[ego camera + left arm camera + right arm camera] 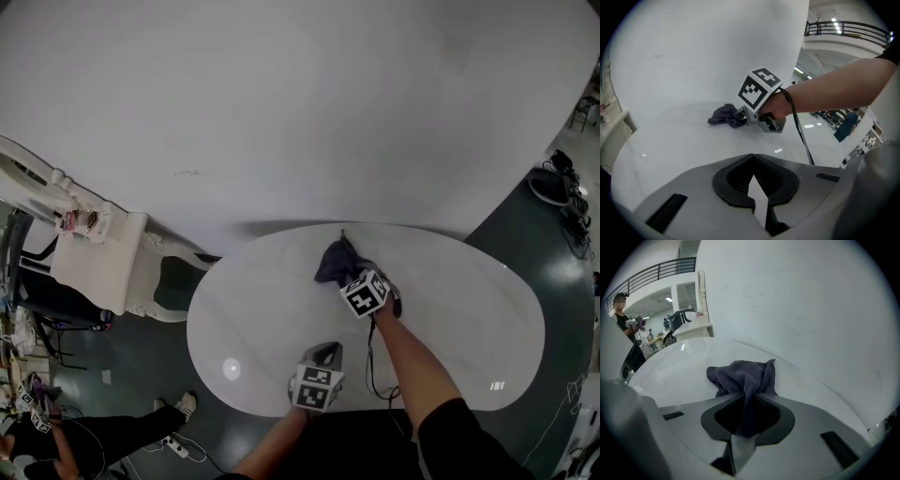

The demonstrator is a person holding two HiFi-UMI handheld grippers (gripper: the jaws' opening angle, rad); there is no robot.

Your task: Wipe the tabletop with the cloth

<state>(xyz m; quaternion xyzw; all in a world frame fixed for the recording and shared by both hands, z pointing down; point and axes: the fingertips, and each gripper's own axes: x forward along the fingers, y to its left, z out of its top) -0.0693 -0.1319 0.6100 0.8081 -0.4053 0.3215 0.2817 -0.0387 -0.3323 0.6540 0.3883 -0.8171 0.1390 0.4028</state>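
The cloth is dark and bunched. It lies on the white oval table, near the far edge and close to the white wall.

**Right gripper**
- The right gripper is at the near side of the cloth, with its marker cube facing up.
- In the right gripper view, the right gripper has its fingers clamped on a fold of the cloth. The fold runs down between the pads.
- The rest of the cloth sits in a heap on the table, just beyond the fingertips.
- A black cable runs from this gripper back along the forearm.

**Left gripper**
- The left gripper is at the near edge of the table, well apart from the cloth.
- In the left gripper view, the left gripper has its fingertips pressed together with nothing between them.
- That view looks across the table to the cloth and the right gripper.

**Surroundings**
- A white chair stands at the left end of the table.
- A person is on the floor at lower left.
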